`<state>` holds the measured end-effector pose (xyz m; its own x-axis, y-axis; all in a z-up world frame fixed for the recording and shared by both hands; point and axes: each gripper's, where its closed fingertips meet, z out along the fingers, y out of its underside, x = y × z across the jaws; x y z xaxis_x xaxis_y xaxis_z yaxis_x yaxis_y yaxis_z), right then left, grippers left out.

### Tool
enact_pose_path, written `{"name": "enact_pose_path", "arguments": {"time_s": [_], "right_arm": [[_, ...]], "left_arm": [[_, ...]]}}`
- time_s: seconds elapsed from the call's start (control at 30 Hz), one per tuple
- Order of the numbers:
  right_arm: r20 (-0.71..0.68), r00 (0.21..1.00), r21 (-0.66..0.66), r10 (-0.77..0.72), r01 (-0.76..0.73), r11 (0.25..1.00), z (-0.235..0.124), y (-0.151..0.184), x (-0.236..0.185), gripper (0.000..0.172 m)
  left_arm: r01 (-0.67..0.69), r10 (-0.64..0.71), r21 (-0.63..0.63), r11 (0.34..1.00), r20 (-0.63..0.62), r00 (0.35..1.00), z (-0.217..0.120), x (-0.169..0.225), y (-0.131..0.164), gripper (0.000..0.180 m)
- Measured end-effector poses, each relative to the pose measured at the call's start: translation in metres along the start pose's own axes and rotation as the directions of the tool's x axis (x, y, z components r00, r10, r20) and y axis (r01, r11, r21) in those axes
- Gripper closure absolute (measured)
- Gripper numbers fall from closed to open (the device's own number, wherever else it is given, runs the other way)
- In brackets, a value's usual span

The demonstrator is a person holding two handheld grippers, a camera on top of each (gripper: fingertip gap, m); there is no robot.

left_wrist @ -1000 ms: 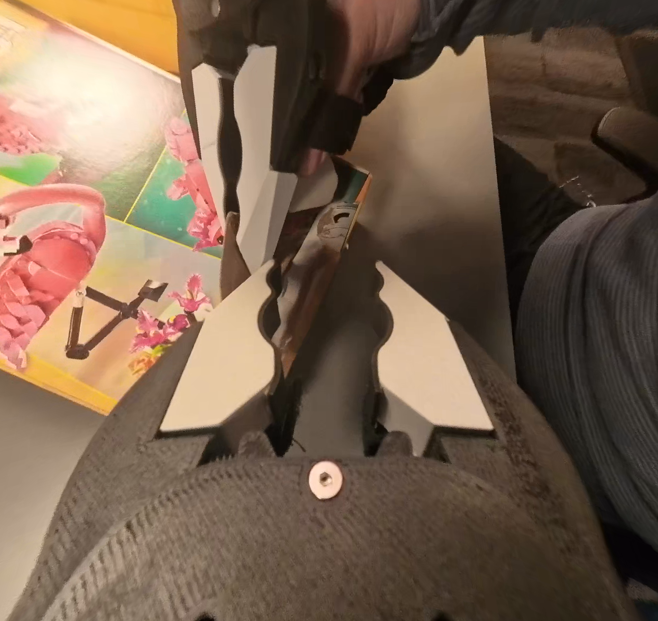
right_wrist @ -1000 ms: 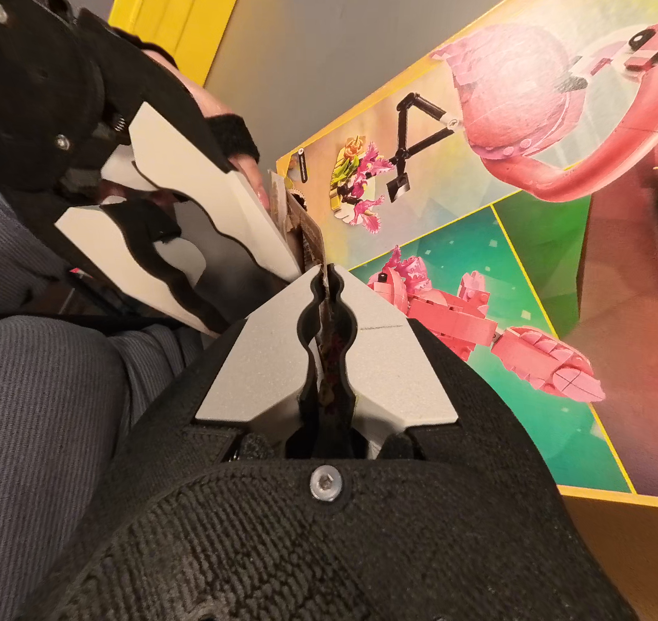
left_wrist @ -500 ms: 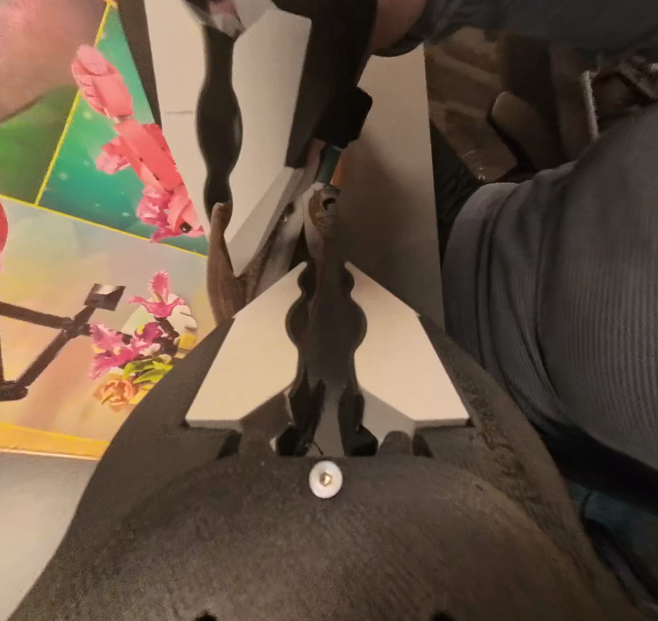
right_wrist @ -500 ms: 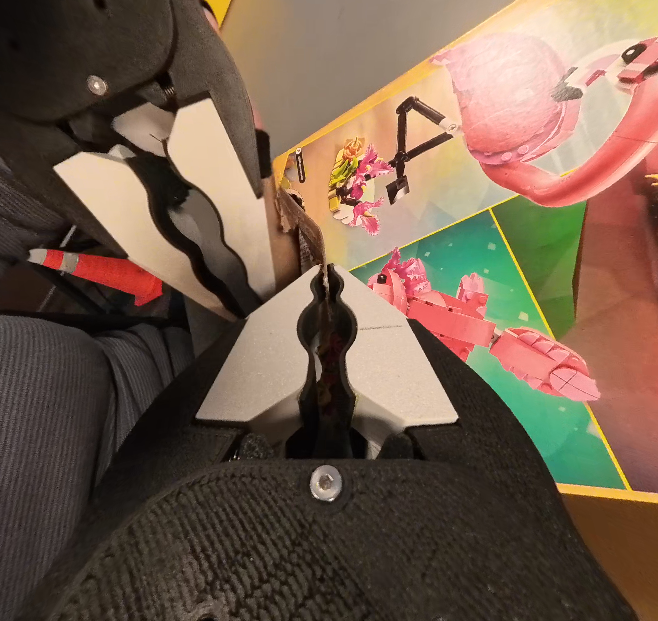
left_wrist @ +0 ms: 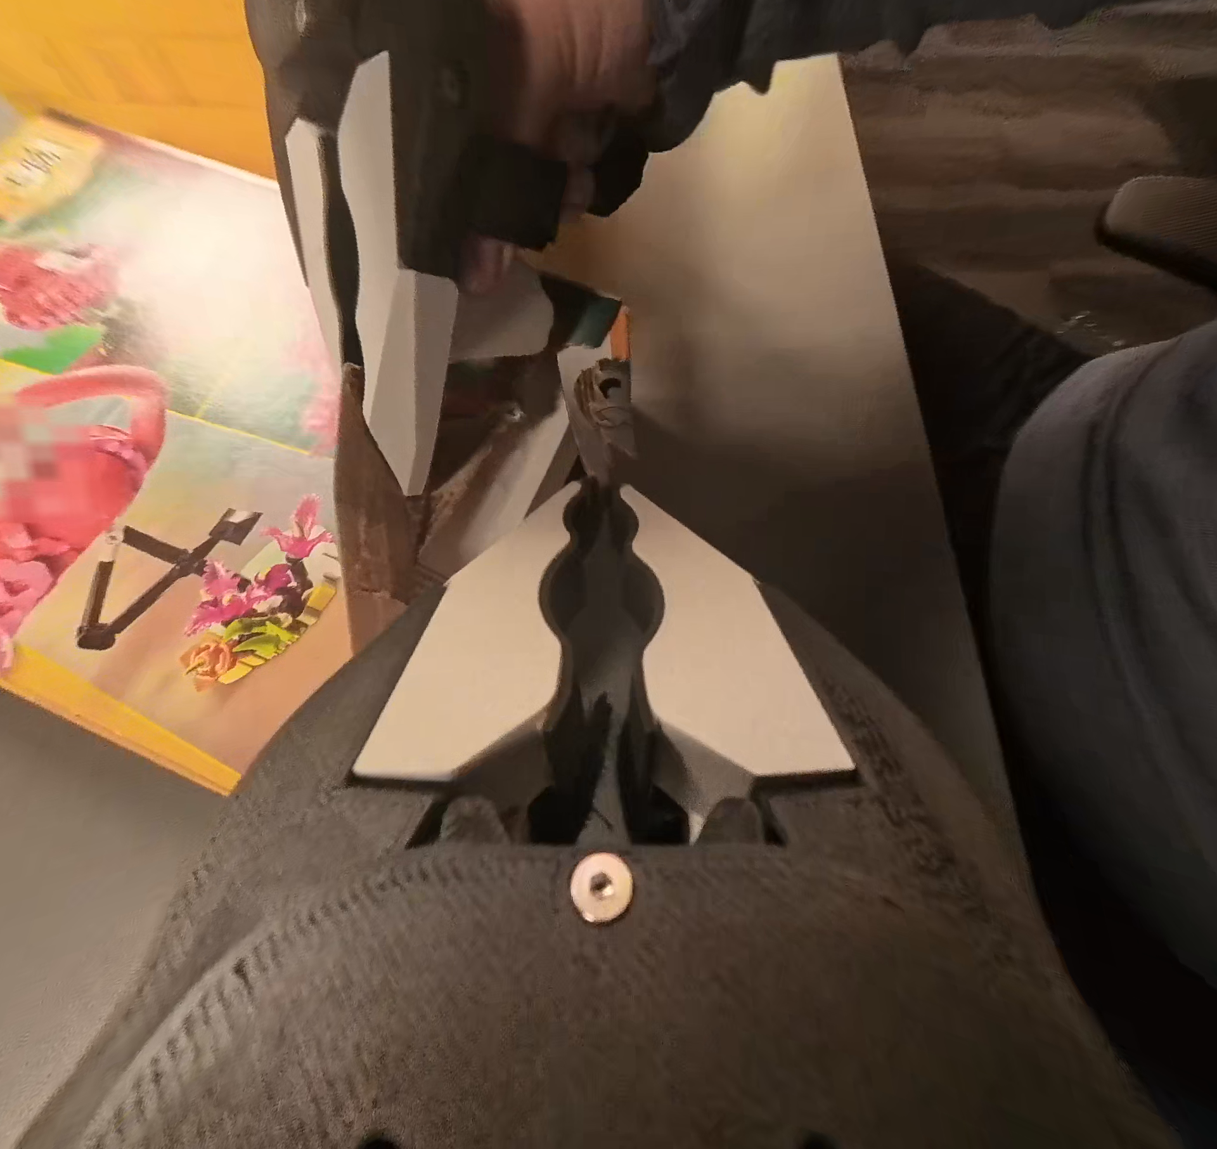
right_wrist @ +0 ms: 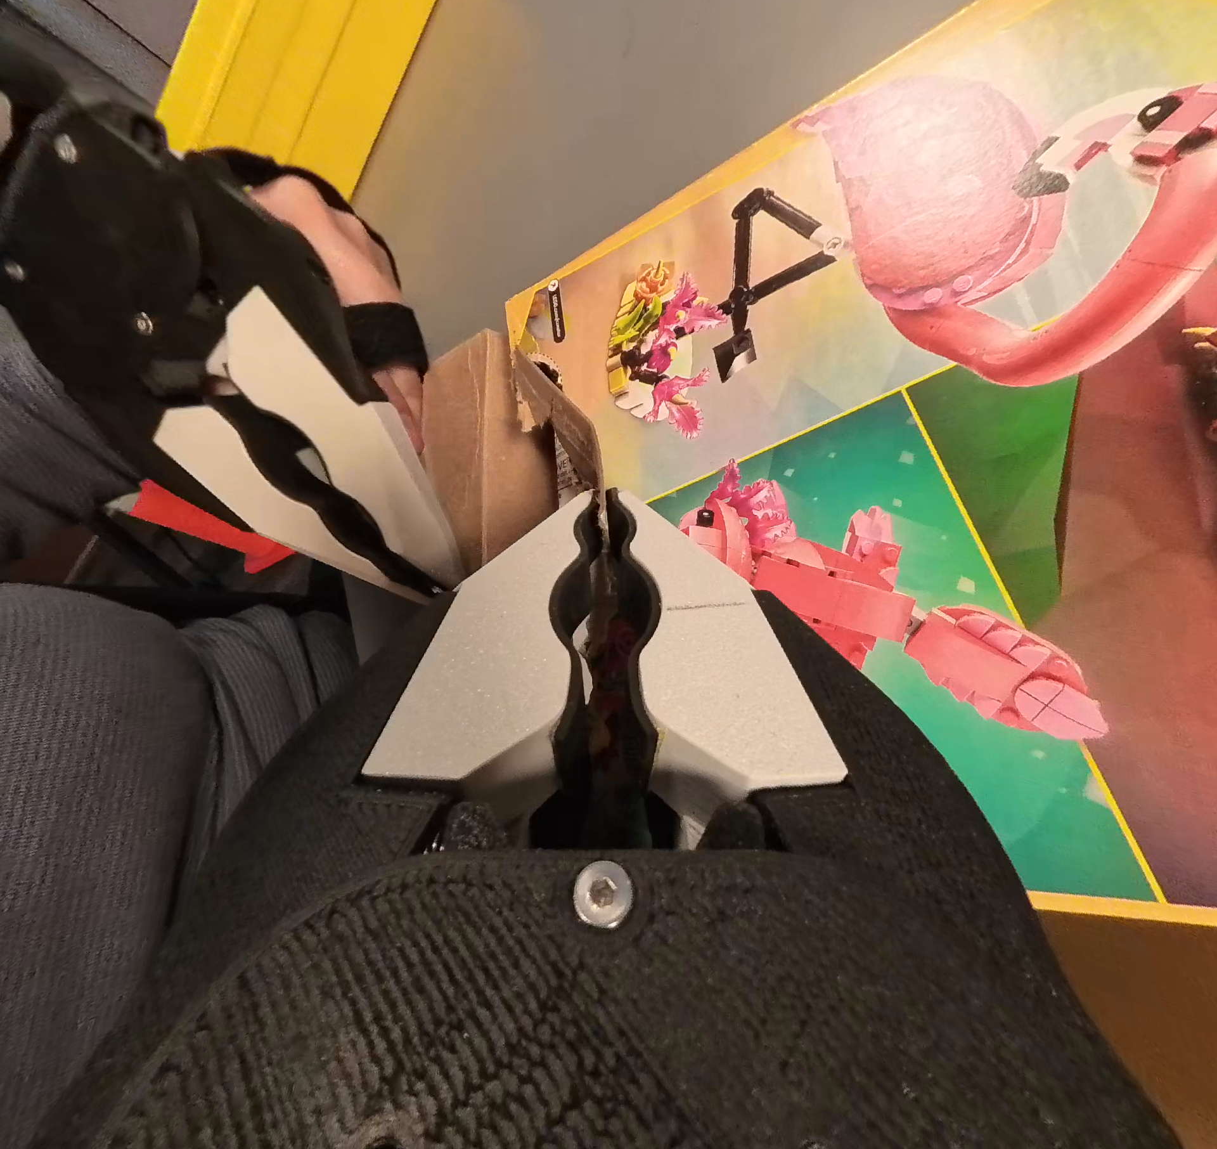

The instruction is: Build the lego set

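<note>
Mostly blurred: left hand-held gripper [left_wrist: 596, 485] apparently pinching torn flap [left_wrist: 602, 419]; right hand-held gripper [right_wrist: 607, 501] clamps cardboard flap [right_wrist: 566, 432].

Big toy box [right_wrist: 922, 393]: yellow border, printed panels of pale peach, teal and green, with pink brick-built flamingo, pink and magenta flowers, black stand. Torn cardboard flaps [right_wrist: 487, 458]: plain brown, ragged paler edges. Both grippers, right [right_wrist: 607, 491] and left [left_wrist: 600, 483]: pale grey fingers, wavy black inner pads, ribbed black bodies, silver screw. Tabletop [right_wrist: 593, 96]: flat grey. Beyond it, bright yellow panel [right_wrist: 296, 30]. Clothing [right_wrist: 99, 755]: finely ribbed dark grey.
</note>
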<state>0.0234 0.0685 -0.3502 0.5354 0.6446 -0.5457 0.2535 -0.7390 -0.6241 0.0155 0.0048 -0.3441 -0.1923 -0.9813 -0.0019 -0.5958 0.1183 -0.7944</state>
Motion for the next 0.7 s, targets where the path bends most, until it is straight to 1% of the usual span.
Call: {"name": "enact_pose_path", "arguments": {"time_s": [0.13, 0.23, 0.33, 0.4, 0.47, 0.6, 0.63, 0.67, 0.7], "right_arm": [[0.011, 1.000, 0.004, 0.006, -0.006, 1.000, -0.001, 0.000, 0.000, 0.172], [0.015, 1.000, 0.001, 0.008, -0.008, 1.000, -0.001, 0.000, 0.000, 0.172], [0.016, 1.000, -0.017, -0.004, 0.005, 1.000, 0.000, 0.001, -0.001, 0.172], [0.010, 1.000, -0.031, -0.010, 0.011, 0.999, 0.001, 0.003, 0.000, 0.172], [0.008, 1.000, -0.029, -0.015, 0.015, 0.999, 0.000, 0.003, 0.000, 0.172], [0.000, 1.000, -0.033, -0.024, 0.024, 0.999, 0.001, 0.005, 0.000, 0.172], [-0.001, 1.000, -0.035, -0.024, 0.024, 0.999, 0.001, 0.005, 0.000, 0.172], [-0.003, 1.000, -0.036, -0.026, 0.026, 0.999, 0.001, 0.006, 0.000, 0.172], [-0.004, 1.000, -0.036, -0.027, 0.027, 0.999, 0.001, 0.006, 0.000, 0.172]], "left_arm": [[-0.124, 0.116, 0.065, 0.990, 0.109, 0.987, 0.000, 0.001, 0.000, 0.176], [-0.207, 0.191, 0.087, 0.975, 0.159, 0.969, 0.000, 0.002, 0.001, 0.176], [-0.236, 0.221, 0.083, 0.968, 0.156, 0.963, 0.000, 0.004, 0.001, 0.176], [-0.188, 0.180, 0.062, 0.980, 0.119, 0.976, 0.000, 0.003, 0.000, 0.177], [-0.106, 0.104, 0.017, 0.994, 0.077, 0.992, 0.000, 0.002, -0.001, 0.177], [0.015, -0.009, -0.071, 0.997, 0.073, 0.997, 0.005, -0.005, -0.005, 0.173], [0.059, -0.053, -0.094, 0.994, 0.069, 0.996, 0.007, -0.007, -0.006, 0.169], [0.105, -0.103, -0.116, 0.988, 0.022, 0.994, 0.011, -0.003, -0.007, 0.157], [0.145, -0.151, -0.135, 0.980, -0.036, 0.988, 0.014, 0.002, -0.009, 0.141]]}}
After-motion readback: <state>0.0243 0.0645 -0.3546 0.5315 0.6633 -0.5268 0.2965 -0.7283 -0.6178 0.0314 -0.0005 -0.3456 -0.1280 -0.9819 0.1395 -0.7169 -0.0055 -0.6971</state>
